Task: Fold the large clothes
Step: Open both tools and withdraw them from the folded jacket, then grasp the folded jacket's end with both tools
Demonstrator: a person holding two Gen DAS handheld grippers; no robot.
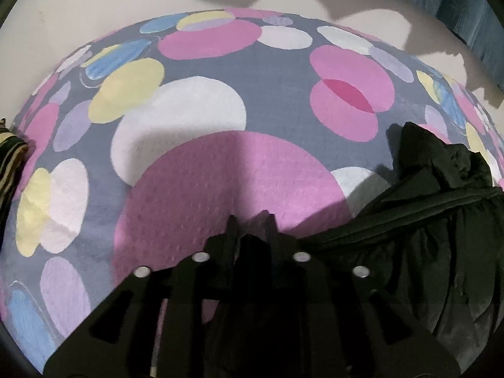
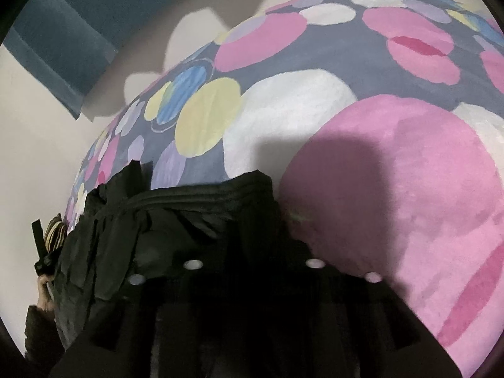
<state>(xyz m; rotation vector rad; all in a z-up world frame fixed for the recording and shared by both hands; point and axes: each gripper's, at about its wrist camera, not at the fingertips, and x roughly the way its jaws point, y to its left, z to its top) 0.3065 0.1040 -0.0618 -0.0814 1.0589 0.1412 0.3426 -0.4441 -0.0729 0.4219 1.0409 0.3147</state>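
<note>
A: Left claw (image 1: 252,220): fingers narrowly apart, a dark fold of the black garment (image 1: 425,236) between them. Can't tell if the pads pinch it.

B: Right claw (image 2: 252,261)?

A: Lost against the black cloth. Grip can't be read.

B: Garment position?

A: Bunched, directly under the right claw with its ribbed band just ahead. It lies to the right of the left claw and reaches in under it.

B: Further out?

A: Spotted cover (image 1: 220,94) beneath and ahead of both. Striped cloth (image 1: 9,157) far left of the left claw, blue curtain (image 1: 466,0) far right beyond.
</note>
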